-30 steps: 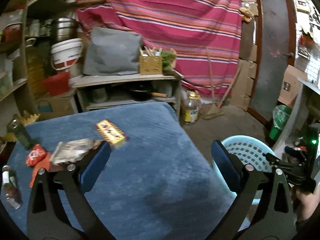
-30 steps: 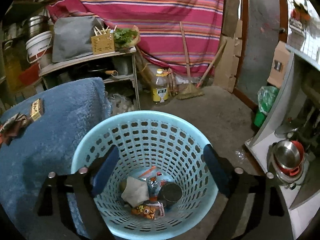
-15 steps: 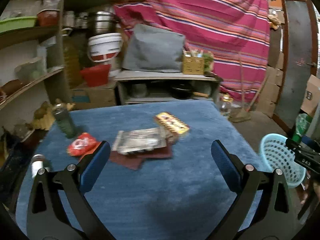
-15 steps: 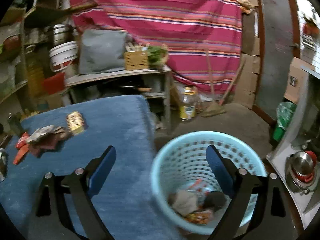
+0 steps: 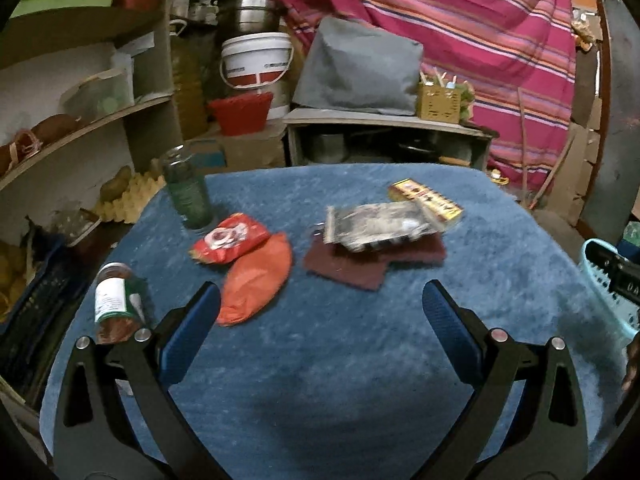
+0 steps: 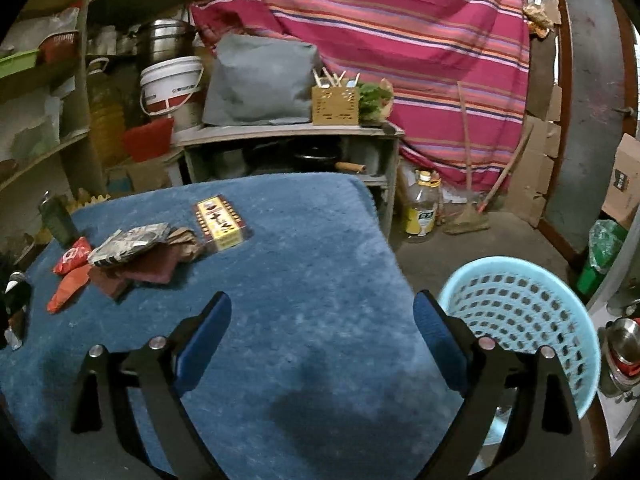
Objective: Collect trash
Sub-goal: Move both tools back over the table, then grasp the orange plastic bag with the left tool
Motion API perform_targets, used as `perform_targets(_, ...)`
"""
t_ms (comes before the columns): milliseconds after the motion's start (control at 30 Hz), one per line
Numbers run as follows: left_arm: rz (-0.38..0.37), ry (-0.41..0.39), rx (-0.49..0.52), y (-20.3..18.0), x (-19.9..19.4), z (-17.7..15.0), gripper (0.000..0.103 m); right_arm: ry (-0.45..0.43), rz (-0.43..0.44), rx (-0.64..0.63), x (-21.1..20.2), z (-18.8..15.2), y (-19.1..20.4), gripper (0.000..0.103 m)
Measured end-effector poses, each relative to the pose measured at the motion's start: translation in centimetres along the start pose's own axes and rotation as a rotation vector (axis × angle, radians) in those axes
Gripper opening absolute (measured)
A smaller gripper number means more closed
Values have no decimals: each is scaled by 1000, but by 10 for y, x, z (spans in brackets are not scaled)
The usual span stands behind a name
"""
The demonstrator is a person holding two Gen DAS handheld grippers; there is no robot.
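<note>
Trash lies on the blue-covered table: a red snack packet, an orange wrapper, a silver foil packet on dark red cloths, a yellow box, a lying jar and an upright green bottle. My left gripper is open and empty above the table's near part. My right gripper is open and empty over the table's right side. The light blue basket stands on the floor to its right. The yellow box and foil packet also show there.
Curved shelves with clutter stand at the left. A low shelf unit with a grey bag and wooden holder stands behind the table. A yellow oil bottle and a broom are on the floor by the striped cloth.
Both grippers have swung left, away from the basket and toward the table. The right gripper, which was over the basket, is now over the table edge. The trash pile is now centred before the left gripper.
</note>
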State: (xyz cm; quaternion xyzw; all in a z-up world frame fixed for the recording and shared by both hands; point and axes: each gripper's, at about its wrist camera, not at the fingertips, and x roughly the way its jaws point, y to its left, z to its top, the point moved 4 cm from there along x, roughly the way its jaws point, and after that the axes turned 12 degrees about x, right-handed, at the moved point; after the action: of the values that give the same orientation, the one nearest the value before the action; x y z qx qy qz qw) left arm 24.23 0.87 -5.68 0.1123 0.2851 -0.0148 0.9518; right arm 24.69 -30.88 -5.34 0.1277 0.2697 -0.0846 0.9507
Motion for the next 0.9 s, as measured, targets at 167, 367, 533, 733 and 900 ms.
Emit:
perform_targets(167, 14, 29, -37, 22, 16, -10, 98, 13, 25, -18, 16, -6, 29, 91)
perform_targets(367, 4, 49, -93, 47, 35, -21, 97, 35, 50, -67, 35, -13, 61, 91)
perform_targets(533, -20, 81, -124, 62, 55, -24, 97, 59, 52, -85, 53, -14, 73, 91)
perform_targets(733, -15, 141, -75, 63, 86, -21, 93, 66, 71, -78, 66, -8, 79, 91)
perform_targets(900, -39, 227, -37, 59, 118, -26, 84, 89, 93, -92, 78, -6, 87, 91)
